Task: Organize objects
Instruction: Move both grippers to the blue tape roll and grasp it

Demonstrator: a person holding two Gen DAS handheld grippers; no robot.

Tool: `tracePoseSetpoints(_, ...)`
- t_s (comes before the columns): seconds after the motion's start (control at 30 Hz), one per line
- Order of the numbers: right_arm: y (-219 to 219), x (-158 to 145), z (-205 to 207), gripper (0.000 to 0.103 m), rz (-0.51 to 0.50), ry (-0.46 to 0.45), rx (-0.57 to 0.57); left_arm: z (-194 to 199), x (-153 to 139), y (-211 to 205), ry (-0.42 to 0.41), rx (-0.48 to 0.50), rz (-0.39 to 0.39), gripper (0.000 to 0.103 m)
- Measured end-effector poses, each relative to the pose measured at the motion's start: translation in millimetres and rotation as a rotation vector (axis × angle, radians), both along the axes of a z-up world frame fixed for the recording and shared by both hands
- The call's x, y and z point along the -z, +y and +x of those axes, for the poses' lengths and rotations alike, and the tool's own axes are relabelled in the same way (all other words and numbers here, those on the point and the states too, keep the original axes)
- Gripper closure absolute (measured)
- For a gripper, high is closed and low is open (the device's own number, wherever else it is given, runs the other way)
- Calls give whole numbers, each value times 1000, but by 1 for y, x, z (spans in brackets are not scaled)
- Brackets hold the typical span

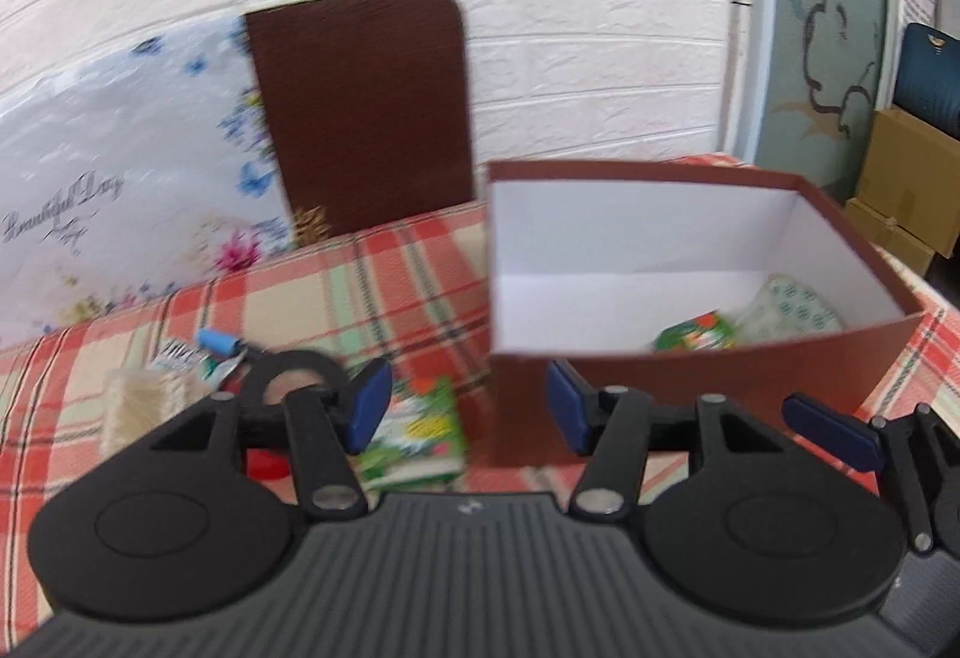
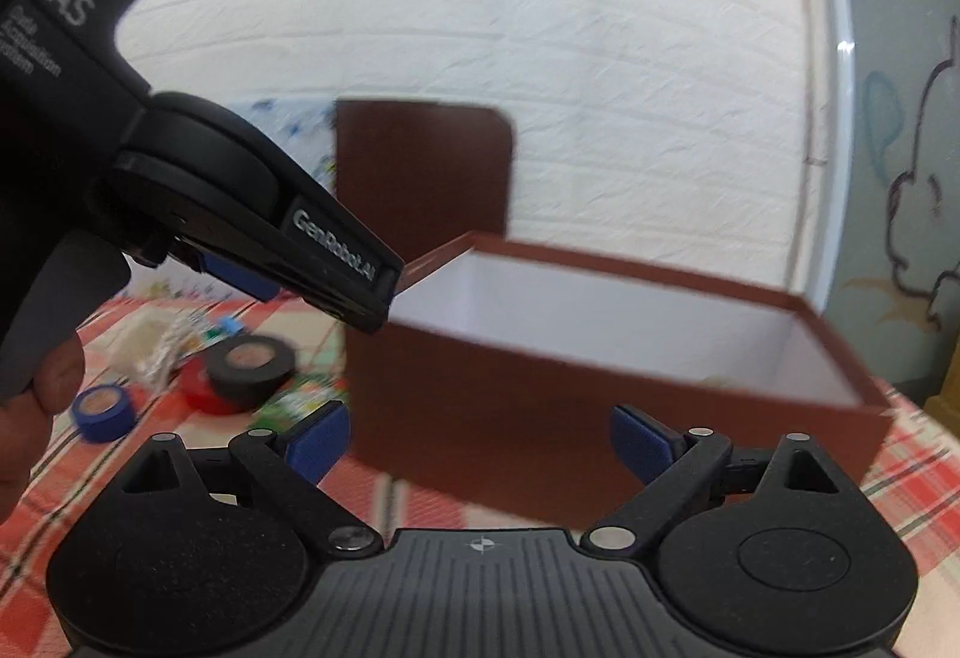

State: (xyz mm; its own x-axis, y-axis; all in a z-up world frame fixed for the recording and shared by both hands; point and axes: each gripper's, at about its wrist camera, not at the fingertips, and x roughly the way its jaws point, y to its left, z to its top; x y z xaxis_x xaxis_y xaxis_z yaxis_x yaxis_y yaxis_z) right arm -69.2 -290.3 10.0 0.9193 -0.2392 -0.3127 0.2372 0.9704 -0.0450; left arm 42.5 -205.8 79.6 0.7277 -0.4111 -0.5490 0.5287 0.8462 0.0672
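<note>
An open brown box (image 1: 690,376) with a white inside stands on the plaid tablecloth (image 1: 336,286); a green packet (image 1: 696,337) and a pale patterned packet (image 1: 792,307) lie in its near right corner. My left gripper (image 1: 465,409) is open and empty, held above a green packet (image 1: 420,433) just left of the box. A black tape roll (image 1: 288,376) sits behind its left finger. My right gripper (image 2: 480,448) is open and empty in front of the box (image 2: 600,406). The left gripper's body (image 2: 336,262) shows above the box's left corner.
Left of the box lie a black tape roll (image 2: 249,367), a red roll (image 2: 201,391), a blue roll (image 2: 102,412), a cream spool (image 1: 141,400) and small packets. A brown board (image 1: 360,106) leans on the white wall. Cardboard boxes (image 1: 906,190) stand at the right.
</note>
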Motion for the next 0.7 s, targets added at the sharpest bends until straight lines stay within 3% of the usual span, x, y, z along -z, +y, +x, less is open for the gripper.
tracePoseSetpoints(0.23, 51, 20, 20, 15, 2, 112, -158, 14, 44, 114, 66, -214, -27, 39)
tracePoseSetpoints(0.4, 93, 29, 36, 36, -19, 190, -315, 26, 76, 199, 83, -451, 6, 39)
tracePoseSetpoints(0.47, 110, 33, 46, 39, -32, 215, -377, 32, 90, 228, 106, -537, -7, 38)
tracePoseSetpoints(0.5, 120, 36, 53, 40, -38, 225, -407, 31, 96, 241, 85, -554, -41, 29)
tracePoseSetpoints(0.6, 146, 41, 79, 40, -64, 264, -458, 29, 97, 263, 59, -568, -152, 26)
tracePoseSetpoints(0.7, 166, 40, 108, 40, -90, 266, -482, 31, 98, 255, 51, -549, -136, 20)
